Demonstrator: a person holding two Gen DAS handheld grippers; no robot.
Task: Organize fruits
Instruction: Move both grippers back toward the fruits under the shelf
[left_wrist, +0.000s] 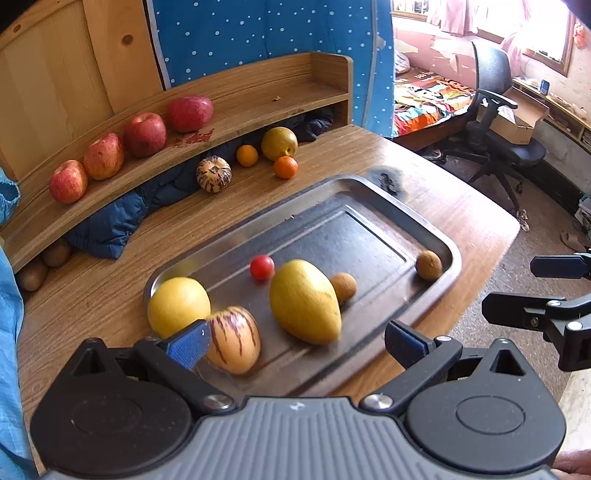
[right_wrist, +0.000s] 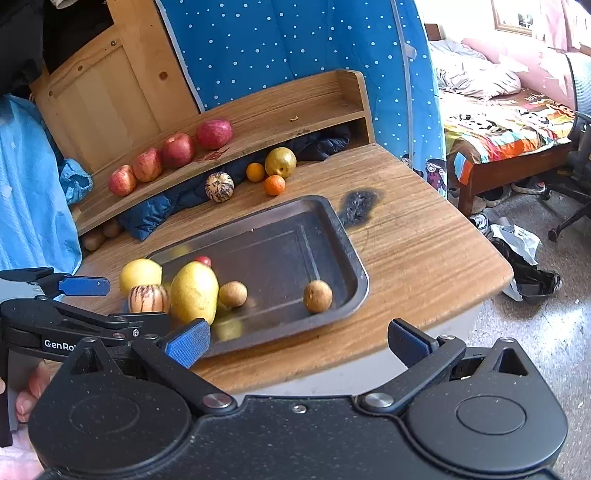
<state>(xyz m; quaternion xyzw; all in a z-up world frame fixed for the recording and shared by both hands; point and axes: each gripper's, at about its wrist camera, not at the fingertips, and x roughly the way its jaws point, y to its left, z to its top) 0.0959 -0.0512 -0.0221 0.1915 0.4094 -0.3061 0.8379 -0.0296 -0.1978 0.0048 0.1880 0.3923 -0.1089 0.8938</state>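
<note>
My left gripper hangs with jaws spread wide and empty over the near end of the metal tray, where, from left to right, lie a yellow citrus, a striped melon, a cherry tomato, a mango and two brown fruits. My right gripper is likewise wide open, holding nothing, near the tray's front edge. Four red apples line the shelf behind.

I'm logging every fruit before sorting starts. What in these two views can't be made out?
- Brown fruits under the shelf: left wrist view, mostly hidden by its board and blue cloth; count unclear.
- Cherry tomato: right wrist view, half behind the mango.
- Yellowish smear on the tray: blurred; fruit or reflection unclear.
</note>
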